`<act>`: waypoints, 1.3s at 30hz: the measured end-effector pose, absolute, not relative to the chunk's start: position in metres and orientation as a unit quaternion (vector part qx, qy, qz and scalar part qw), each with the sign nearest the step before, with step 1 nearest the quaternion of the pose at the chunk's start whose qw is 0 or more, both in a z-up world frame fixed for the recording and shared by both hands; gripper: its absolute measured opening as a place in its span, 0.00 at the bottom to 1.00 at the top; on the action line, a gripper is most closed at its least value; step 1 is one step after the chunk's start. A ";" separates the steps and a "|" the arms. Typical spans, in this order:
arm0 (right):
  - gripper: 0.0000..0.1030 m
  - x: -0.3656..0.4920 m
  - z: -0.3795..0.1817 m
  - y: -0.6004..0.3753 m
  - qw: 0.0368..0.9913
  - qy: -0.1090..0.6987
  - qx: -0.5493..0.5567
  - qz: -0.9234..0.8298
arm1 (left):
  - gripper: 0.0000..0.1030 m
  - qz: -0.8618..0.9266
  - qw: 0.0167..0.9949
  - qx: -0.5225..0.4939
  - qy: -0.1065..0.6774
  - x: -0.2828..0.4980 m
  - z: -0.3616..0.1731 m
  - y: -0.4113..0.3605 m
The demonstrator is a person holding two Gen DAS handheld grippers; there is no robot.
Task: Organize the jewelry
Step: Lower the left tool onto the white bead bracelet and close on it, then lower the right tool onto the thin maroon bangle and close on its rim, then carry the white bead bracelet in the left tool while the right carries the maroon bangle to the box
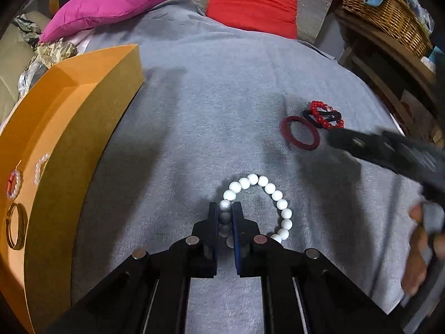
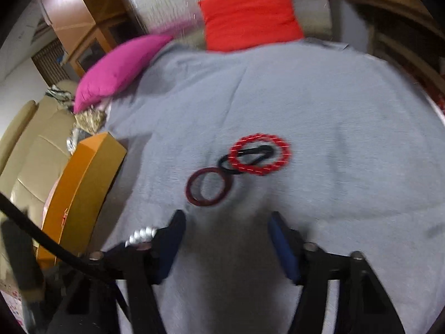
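Note:
My left gripper [image 1: 225, 208] is shut on a white bead bracelet [image 1: 274, 192] that lies on the grey cloth [image 1: 222, 97]; part of it shows in the right wrist view [image 2: 141, 235]. My right gripper [image 2: 226, 222] is open and empty, just short of a dark red ring bangle [image 2: 207, 186], a black hair tie [image 2: 244, 157] and a red bead bracelet [image 2: 261, 154]. The same three lie at the right in the left wrist view: bangle [image 1: 299, 133], hair tie [image 1: 319, 117], red bracelet [image 1: 326, 112]. The right gripper's blurred arm [image 1: 383, 150] reaches toward them.
An open orange box [image 1: 83, 105] stands at the left, holding a gold bangle [image 1: 16, 229] and two clear bead bracelets [image 1: 14, 183]. It also shows in the right wrist view [image 2: 86, 178]. A pink cushion [image 1: 108, 5] and red cushion [image 1: 253, 0] lie at the back, a wicker basket [image 1: 386, 11] far right.

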State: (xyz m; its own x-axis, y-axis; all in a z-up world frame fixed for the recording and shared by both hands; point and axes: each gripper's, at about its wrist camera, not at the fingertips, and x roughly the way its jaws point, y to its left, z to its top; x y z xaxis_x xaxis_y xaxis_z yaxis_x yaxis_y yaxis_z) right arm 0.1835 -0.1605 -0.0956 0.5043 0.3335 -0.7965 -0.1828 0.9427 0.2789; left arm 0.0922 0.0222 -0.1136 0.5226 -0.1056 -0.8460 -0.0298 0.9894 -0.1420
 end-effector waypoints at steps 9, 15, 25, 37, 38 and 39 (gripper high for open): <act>0.08 0.221 -0.119 -0.117 0.845 0.526 0.002 0.090 | 0.09 -0.026 0.874 -0.087 0.478 0.094 -0.109 0.034; 0.05 0.201 -0.109 -0.130 0.854 0.512 0.013 0.095 | 0.09 -0.027 0.879 -0.089 0.467 0.088 -0.100 0.035; 0.05 0.137 -0.088 -0.198 0.870 0.478 0.070 0.097 | 0.09 -0.043 0.883 -0.080 0.460 0.075 -0.088 0.025; 0.05 0.086 -0.089 -0.226 0.879 0.449 0.116 0.113 | 0.09 -0.068 0.893 -0.052 0.442 0.052 -0.063 -0.002; 0.05 0.084 -0.090 -0.226 0.878 0.449 0.118 0.115 | 0.09 -0.071 0.894 -0.051 0.440 0.049 -0.060 -0.004; 0.05 0.082 -0.090 -0.226 0.878 0.448 0.122 0.118 | 0.09 -0.074 0.894 -0.052 0.439 0.047 -0.058 -0.005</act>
State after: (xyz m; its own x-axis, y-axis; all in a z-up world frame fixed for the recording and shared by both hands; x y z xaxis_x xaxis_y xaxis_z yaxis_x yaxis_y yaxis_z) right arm 0.0816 -0.2259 -0.0898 0.5712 0.3161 -0.7575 -0.0981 0.9426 0.3193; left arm 0.0474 -0.0054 -0.0582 0.6033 -0.1779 -0.7774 0.0868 0.9837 -0.1578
